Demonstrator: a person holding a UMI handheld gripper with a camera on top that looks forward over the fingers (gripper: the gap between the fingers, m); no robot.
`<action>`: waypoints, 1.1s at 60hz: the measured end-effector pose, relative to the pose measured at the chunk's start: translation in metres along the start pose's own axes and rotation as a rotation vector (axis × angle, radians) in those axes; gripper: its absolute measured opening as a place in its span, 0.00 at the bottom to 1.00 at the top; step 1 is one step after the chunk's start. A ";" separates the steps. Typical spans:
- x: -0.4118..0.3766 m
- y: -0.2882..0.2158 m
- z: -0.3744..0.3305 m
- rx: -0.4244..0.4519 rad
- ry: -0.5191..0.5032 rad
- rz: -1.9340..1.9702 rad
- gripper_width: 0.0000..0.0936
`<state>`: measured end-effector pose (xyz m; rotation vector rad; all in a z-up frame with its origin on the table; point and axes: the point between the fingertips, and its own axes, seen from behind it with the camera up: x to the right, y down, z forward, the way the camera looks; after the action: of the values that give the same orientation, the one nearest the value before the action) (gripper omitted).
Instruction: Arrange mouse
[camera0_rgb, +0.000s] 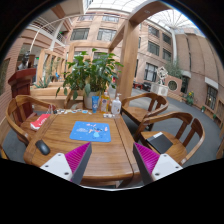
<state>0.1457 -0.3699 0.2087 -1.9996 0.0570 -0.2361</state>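
A dark mouse (42, 147) lies on the wooden table (100, 150), near its left front edge, left of my left finger. A blue mouse mat (91, 131) lies flat in the middle of the table, beyond my fingers. My gripper (112, 162) hovers over the table's front part. Its two fingers with magenta pads (74, 157) stand wide apart with nothing between them but bare table top.
A red and white object (40, 122) lies at the table's left. Bottles (108, 103) and a potted plant (90, 72) stand at the far side. Wooden chairs (170, 135) ring the table. A black object (159, 142) lies on the right chair.
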 end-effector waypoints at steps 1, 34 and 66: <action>-0.001 0.002 0.000 -0.003 0.001 -0.001 0.91; -0.189 0.146 0.024 -0.175 -0.319 -0.124 0.91; -0.377 0.129 0.123 -0.172 -0.461 -0.162 0.91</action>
<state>-0.1915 -0.2608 -0.0114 -2.1860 -0.3908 0.1358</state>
